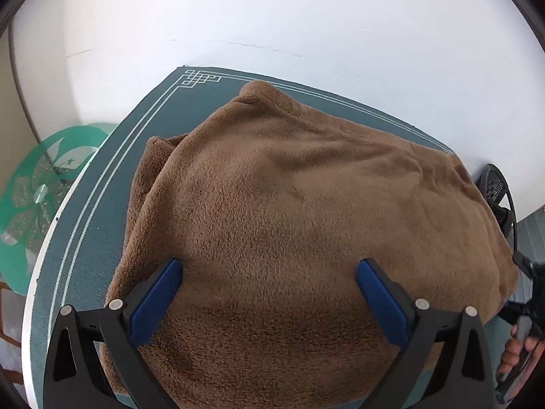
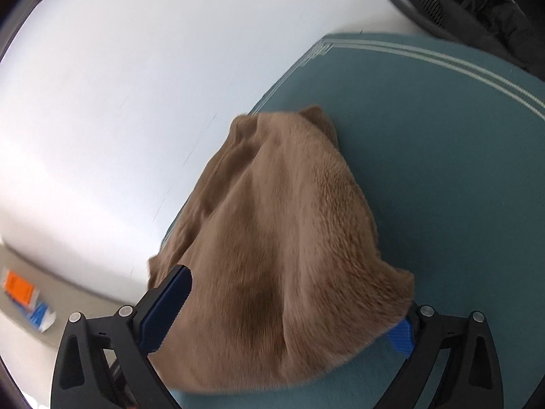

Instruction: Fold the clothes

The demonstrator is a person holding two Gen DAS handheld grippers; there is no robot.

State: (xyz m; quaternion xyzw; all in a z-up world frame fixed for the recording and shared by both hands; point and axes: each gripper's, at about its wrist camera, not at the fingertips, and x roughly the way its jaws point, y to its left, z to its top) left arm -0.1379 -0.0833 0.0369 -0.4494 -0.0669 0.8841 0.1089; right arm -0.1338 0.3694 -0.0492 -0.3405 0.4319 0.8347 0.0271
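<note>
1. Fleece covers most of the left wrist view: a brown fleece garment (image 1: 289, 221) lies spread on a teal mat (image 1: 112, 184) with white border lines and a knot pattern at its far left corner.
2. The mat rests on a white surface (image 1: 272, 17), and the garment lies across the mat's middle and right, reaching the mat's right edge.
3. A folded flap of the garment sticks out at its far left side, showing a second layer beneath.
4. The left claw (image 1: 269, 272) hovers over the near part of the garment, its blue pads spread wide apart with nothing between them.
5. At the right edge of that view a hand (image 1: 517, 347) grips a dark handle, near a black mesh object.
6. To the left, beyond the surface's rim, stands a round green glass tabletop (image 1: 41, 187) with a floral pattern.
7. In the right wrist view the garment (image 2: 282, 238) appears blurred, bunched and draped toward the camera.
8. The right claw (image 2: 296, 306) is spread wide too; cloth lies between and over its fingers, hiding most of the right pad, and no pinch on it can be seen.
9. An orange and blue object (image 2: 24, 296) lies blurred at the far left.
</note>
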